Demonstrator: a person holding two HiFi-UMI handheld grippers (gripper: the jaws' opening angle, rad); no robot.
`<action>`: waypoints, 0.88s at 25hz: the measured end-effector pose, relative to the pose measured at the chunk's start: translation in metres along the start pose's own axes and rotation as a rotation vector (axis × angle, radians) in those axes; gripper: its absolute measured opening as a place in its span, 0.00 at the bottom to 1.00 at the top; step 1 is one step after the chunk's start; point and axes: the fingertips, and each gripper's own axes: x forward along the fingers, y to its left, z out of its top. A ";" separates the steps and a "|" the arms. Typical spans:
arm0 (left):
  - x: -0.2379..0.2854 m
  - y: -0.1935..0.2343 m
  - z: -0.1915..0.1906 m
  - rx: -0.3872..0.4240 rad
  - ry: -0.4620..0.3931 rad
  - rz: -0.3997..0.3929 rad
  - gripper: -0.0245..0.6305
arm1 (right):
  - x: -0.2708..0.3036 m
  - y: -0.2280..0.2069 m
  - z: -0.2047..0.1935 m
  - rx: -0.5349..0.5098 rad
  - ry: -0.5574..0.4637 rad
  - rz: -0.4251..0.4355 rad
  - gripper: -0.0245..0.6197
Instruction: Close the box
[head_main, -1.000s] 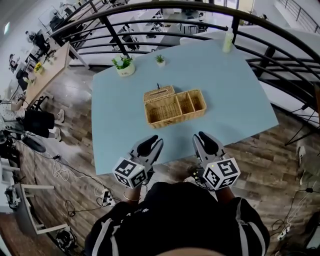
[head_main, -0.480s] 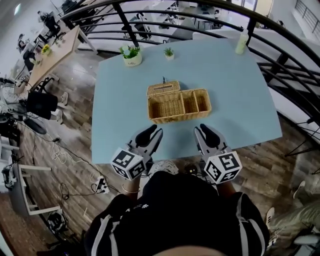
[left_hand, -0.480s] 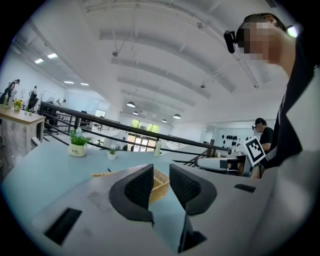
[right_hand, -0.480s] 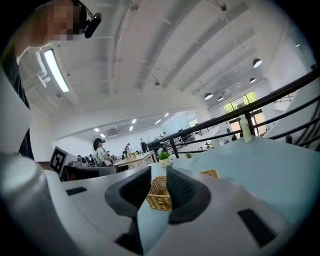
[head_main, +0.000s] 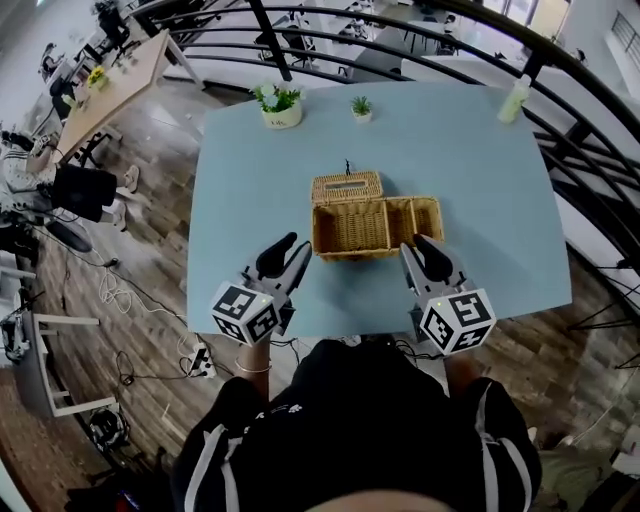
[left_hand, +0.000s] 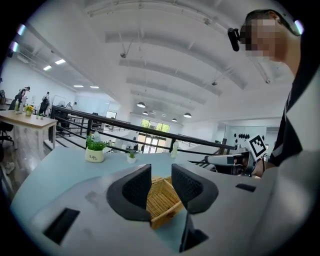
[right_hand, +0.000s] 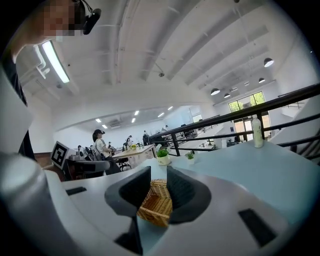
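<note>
Head view: the wicker box (head_main: 375, 225) sat mid-table (head_main: 250, 150), its lid (head_main: 347, 187) thrown back behind the left compartment. The left gripper (head_main: 288, 256) and right gripper (head_main: 428, 258) hovered near the box's front corners, touching nothing.

Left gripper view: the jaws were opening, empty, with the box visible beyond the gap.

Right gripper view: the jaws stood apart and released, the box ahead of them.

This looked like the approach. The next move would call for reaching past the box to the lid's far edge and swinging it forward.
</note>
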 end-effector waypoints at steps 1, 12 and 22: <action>0.003 0.007 0.002 -0.004 -0.001 0.001 0.20 | 0.007 -0.003 0.002 -0.007 0.007 -0.002 0.19; 0.047 0.095 -0.016 -0.106 0.113 0.032 0.21 | 0.086 -0.043 0.002 -0.014 0.121 -0.027 0.21; 0.092 0.147 -0.057 -0.317 0.190 -0.041 0.23 | 0.140 -0.066 -0.031 -0.001 0.267 -0.050 0.21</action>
